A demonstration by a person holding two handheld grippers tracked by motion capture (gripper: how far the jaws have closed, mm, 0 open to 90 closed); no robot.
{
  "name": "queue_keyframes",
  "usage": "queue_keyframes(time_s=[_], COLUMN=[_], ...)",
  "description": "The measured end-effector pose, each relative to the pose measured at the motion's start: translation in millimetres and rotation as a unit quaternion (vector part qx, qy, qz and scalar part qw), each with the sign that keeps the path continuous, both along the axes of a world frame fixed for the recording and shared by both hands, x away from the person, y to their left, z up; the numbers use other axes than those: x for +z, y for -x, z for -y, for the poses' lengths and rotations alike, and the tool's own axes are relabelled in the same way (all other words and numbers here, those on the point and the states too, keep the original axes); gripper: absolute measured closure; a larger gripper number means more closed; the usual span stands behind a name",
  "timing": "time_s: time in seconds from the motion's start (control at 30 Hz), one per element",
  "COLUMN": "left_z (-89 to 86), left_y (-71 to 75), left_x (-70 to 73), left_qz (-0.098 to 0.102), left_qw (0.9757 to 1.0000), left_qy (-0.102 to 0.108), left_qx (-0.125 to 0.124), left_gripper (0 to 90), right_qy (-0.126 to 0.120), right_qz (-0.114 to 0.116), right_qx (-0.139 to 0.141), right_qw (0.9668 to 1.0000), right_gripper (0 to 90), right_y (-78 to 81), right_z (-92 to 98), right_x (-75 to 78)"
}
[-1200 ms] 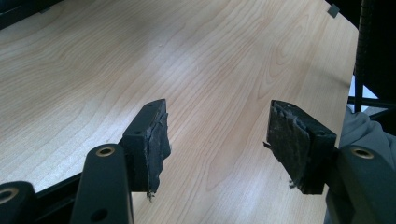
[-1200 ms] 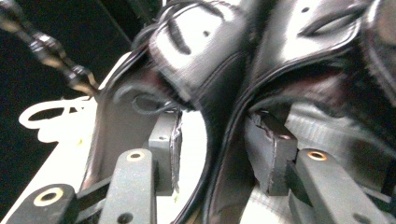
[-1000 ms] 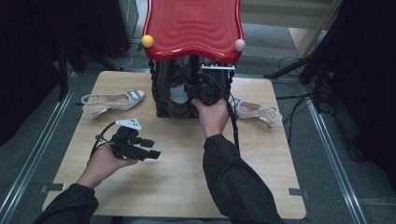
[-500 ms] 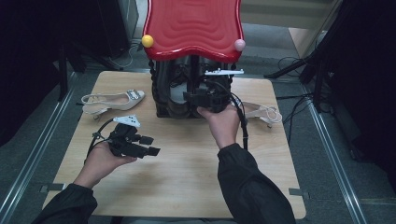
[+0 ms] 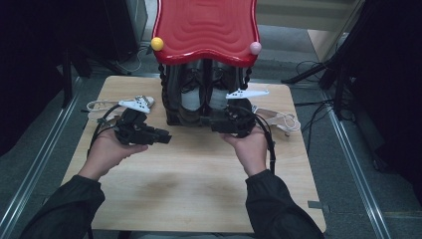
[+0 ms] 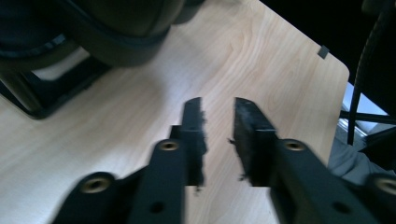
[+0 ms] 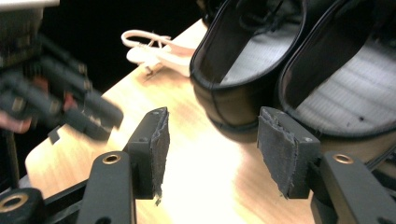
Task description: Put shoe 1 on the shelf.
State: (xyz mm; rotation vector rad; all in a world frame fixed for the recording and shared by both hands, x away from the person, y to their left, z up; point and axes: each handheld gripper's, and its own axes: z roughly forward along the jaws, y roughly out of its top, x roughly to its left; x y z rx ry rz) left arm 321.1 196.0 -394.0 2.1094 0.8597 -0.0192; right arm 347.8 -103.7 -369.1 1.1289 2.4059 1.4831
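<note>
- Black shoes (image 7: 261, 70) at upper right of right gripper view, on desk (image 5: 199, 174), under red stand (image 5: 206, 30).
- Right claw (image 7: 212, 144) wide open, empty, just short of the heels.
- Left claw (image 6: 217, 135) just narrowed, gripping nothing.
- Risk: pads nudging heel aside, or snagging stand.

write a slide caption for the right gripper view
Open right gripper facing a pair of black shoes on the wooden table.

Pair of black shoes (image 7: 243, 70) side by side, upright, under red-topped rack, openings showing.
</note>
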Motion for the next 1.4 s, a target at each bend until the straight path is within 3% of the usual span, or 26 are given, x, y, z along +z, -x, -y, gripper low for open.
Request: queue_keyframes(time_s=[0.13,0.3,0.4,0.67,0.97,1.2,1.3,1.37,1.4], left_z=[7.4,17.3,21.7,44.2,61.4,69.0,73.1,77.1,81.3], left_y=[-8.3,-24.3,-29.8,-53.6,-79.9,-97.2,-100.6,-102.8,-107.7], left_x=[23.1,49.9,59.0,93.8,137.2,162.5,170.5,177.9,185.5], left_qz=[0.024,0.038,0.043,0.063,0.083,0.099,0.100,0.106,0.114], left_qw=[0.9996,0.9991,0.9988,0.9976,0.9962,0.9945,0.9943,0.9937,0.9925], left_qy=[0.001,0.007,0.012,-0.013,-0.016,-0.028,-0.023,-0.021,-0.032], left_qx=[-0.015,-0.019,-0.022,-0.024,-0.023,-0.021,-0.029,-0.028,-0.032], left_gripper=[83.0,85.3,85.3,85.3,86.2,86.9,86.8,86.8,86.9], right_qy=[-0.021,-0.012,-0.005,0.004,-0.003,-0.010,-0.011,-0.008,-0.008], right_qz=[-0.011,-0.004,0.003,-0.008,-0.011,-0.020,-0.022,-0.023,-0.027], right_qx=[0.016,0.023,0.022,0.022,0.033,0.035,0.036,0.038,0.040], right_qw=[0.9996,0.9997,0.9998,0.9997,0.9994,0.9992,0.9991,0.9990,0.9988], right_gripper=[44.3,43.3,43.2,45.6,48.9,54.3,53.3,56.0,61.7], right_y=[6.7,10.4,10.9,9.1,13.1,9.2,6.9,4.6,2.6], right_z=[6.5,11.4,12.7,12.9,8.5,10.0,10.0,9.0,8.2], right_x=[-8.2,-15.4,-19.6,-29.7,-29.7,-35.7,-37.6,-40.5,-43.7])
